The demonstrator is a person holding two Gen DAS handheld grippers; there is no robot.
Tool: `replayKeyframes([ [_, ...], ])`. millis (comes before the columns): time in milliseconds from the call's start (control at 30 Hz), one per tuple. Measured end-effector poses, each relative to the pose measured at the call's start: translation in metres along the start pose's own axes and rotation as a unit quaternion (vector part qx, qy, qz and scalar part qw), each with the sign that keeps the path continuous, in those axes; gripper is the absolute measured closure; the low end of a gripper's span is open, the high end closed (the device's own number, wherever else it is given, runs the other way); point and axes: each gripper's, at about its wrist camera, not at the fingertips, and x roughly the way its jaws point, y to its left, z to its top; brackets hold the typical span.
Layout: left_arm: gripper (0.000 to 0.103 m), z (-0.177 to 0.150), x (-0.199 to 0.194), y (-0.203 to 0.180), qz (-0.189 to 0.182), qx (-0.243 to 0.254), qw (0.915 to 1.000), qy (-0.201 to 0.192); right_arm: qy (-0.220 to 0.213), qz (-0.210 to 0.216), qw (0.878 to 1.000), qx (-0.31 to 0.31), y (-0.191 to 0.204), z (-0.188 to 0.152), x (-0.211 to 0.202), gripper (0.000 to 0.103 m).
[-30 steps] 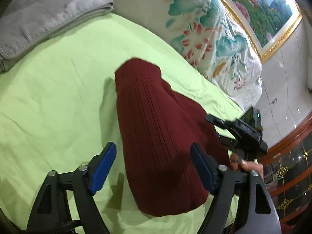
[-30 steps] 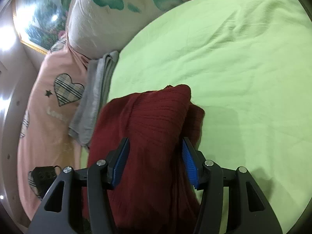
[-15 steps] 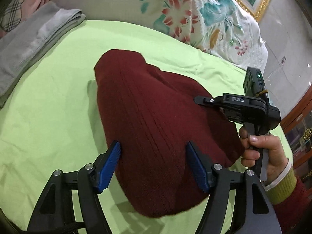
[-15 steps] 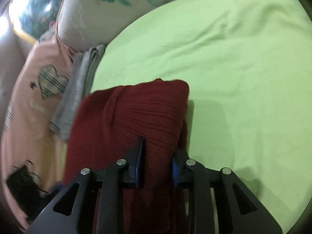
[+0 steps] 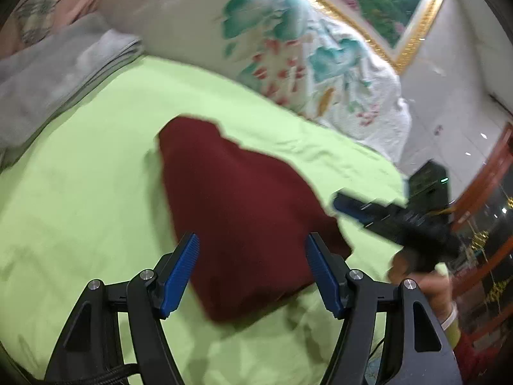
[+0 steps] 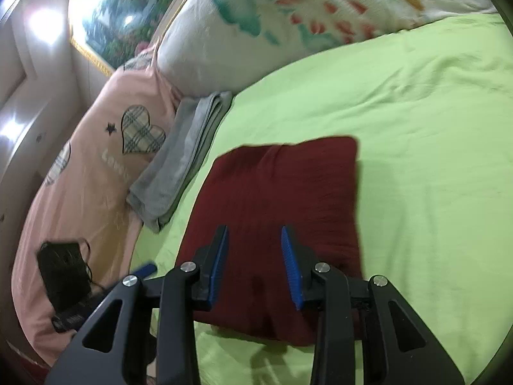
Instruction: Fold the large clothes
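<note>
While both grippers angle downward, right gripper [image 6: 255,256] jaws are opening above sweater [image 6: 282,192].

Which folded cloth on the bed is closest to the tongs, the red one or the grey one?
The red sweater. It lies on the green sheet right before both tongs; the grey cloth sits farther away by the pillows.

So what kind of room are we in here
Most likely a bedroom in a home. The dark red garment lies on a bed with a light green sheet, a big floral pillow sits at the head, and a gold-framed painting hangs on the wall.
</note>
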Motion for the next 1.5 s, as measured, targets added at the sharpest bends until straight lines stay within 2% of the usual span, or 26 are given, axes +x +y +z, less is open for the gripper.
replayKeyframes([
  [67, 0.035, 0.009, 0.012, -0.007, -0.023, 0.013, 0.9996, 0.002, 0.008, -0.006, 1.0, 0.006, 0.001, -0.001, 0.014, 0.074],
  [100, 0.035, 0.012, 0.019, -0.009, -0.042, 0.015, 0.9989, 0.014, 0.014, -0.011, 1.0, 0.018, -0.003, -0.002, 0.021, 0.078],
  [167, 0.037, 0.01, 0.039, -0.012, -0.083, 0.02, 0.9948, 0.057, 0.018, -0.016, 0.999, 0.029, -0.008, -0.004, 0.028, 0.081],
  [267, 0.037, -0.007, 0.055, -0.022, -0.071, 0.068, 0.9903, 0.098, 0.033, -0.029, 0.998, 0.036, -0.022, -0.013, 0.036, 0.083],
  [333, 0.04, -0.017, 0.063, -0.023, -0.05, 0.088, 0.9887, 0.111, 0.045, -0.046, 0.997, 0.037, -0.035, -0.021, 0.041, 0.102],
  [467, 0.044, -0.027, 0.07, -0.018, -0.052, 0.088, 0.9885, 0.111, 0.037, -0.01, 0.996, 0.086, -0.062, -0.026, 0.044, 0.103],
  [633, 0.043, -0.033, 0.067, -0.028, -0.027, 0.128, 0.9853, 0.11, 0.037, -0.011, 0.996, 0.077, -0.055, -0.026, 0.04, 0.103],
  [767, 0.041, -0.032, 0.041, -0.028, -0.036, 0.105, 0.9895, 0.093, 0.027, -0.008, 0.998, 0.06, -0.037, -0.027, 0.026, 0.101],
  [833, 0.041, -0.035, 0.032, -0.028, -0.014, 0.103, 0.9912, 0.082, 0.023, 0.0, 0.998, 0.053, -0.03, -0.029, 0.021, 0.101],
  [967, 0.041, -0.048, 0.025, -0.028, 0.072, 0.117, 0.9887, 0.06, 0.017, 0.01, 0.999, 0.04, -0.017, -0.03, 0.016, 0.101],
  [1033, 0.04, -0.055, 0.03, -0.028, 0.084, 0.122, 0.9868, 0.066, 0.018, 0.009, 0.999, 0.037, -0.017, -0.031, 0.018, 0.101],
  [1133, 0.039, -0.065, 0.035, -0.032, 0.118, 0.147, 0.98, 0.064, 0.024, -0.001, 0.998, 0.049, -0.023, -0.034, 0.025, 0.101],
  [1200, 0.04, -0.066, 0.042, -0.029, 0.158, 0.147, 0.9742, 0.067, 0.028, -0.01, 0.998, 0.059, -0.028, -0.036, 0.028, 0.101],
  [1233, 0.047, -0.064, 0.05, -0.02, 0.185, 0.133, 0.9706, 0.077, 0.029, -0.013, 0.998, 0.062, -0.03, -0.037, 0.029, 0.101],
  [1300, 0.048, -0.064, 0.057, -0.003, 0.196, 0.102, 0.9701, 0.1, 0.028, -0.016, 0.997, 0.071, -0.036, -0.039, 0.028, 0.101],
  [1400, 0.048, -0.065, 0.052, 0.013, 0.177, 0.054, 0.9782, 0.095, 0.024, -0.016, 0.996, 0.08, -0.043, -0.039, 0.026, 0.101],
  [1500, 0.052, -0.066, 0.045, 0.014, 0.16, 0.047, 0.981, 0.099, 0.023, -0.015, 0.996, 0.082, -0.046, -0.039, 0.025, 0.101],
])
